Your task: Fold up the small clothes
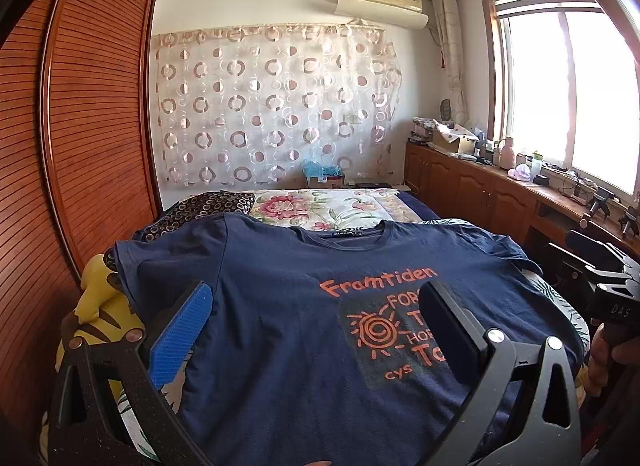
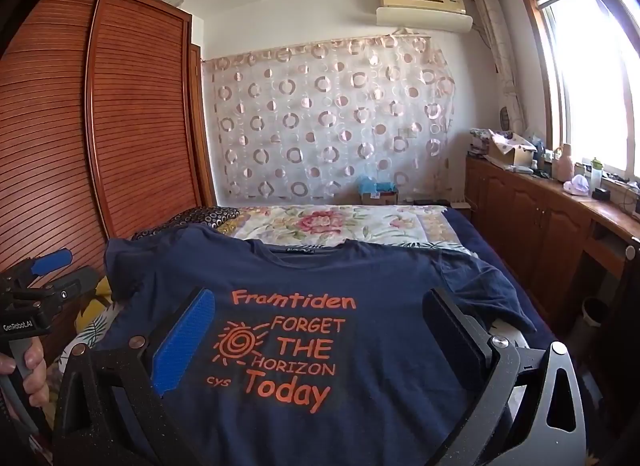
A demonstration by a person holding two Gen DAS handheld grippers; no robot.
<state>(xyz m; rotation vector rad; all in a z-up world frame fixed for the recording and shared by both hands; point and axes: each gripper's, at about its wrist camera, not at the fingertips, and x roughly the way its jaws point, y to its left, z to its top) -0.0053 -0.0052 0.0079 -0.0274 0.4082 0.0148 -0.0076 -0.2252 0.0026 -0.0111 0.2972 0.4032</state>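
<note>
I read orange print on the shirt [image 2: 360,266], between my right fingers: "Framtiden", "FORGET THE HORIZON", "cys", "Today". Left of those fingers, the left gripper [image 2: 30,306] body says "GenRobot.AI". The collar label is too small to read.

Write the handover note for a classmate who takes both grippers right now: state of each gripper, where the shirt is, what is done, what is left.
Left gripper: open, holding nothing, above the shirt's left half.
Right gripper: open, holding nothing, above the print.
Navy T-shirt: spread face up on the bed, collar toward the far wall. Its left sleeve lies fairly flat; the right sleeve is rumpled.
Done: shirt laid out. No fold shows yet.
Left: probably smooth the right sleeve, fold both sides in, then fold lengthwise.
</note>
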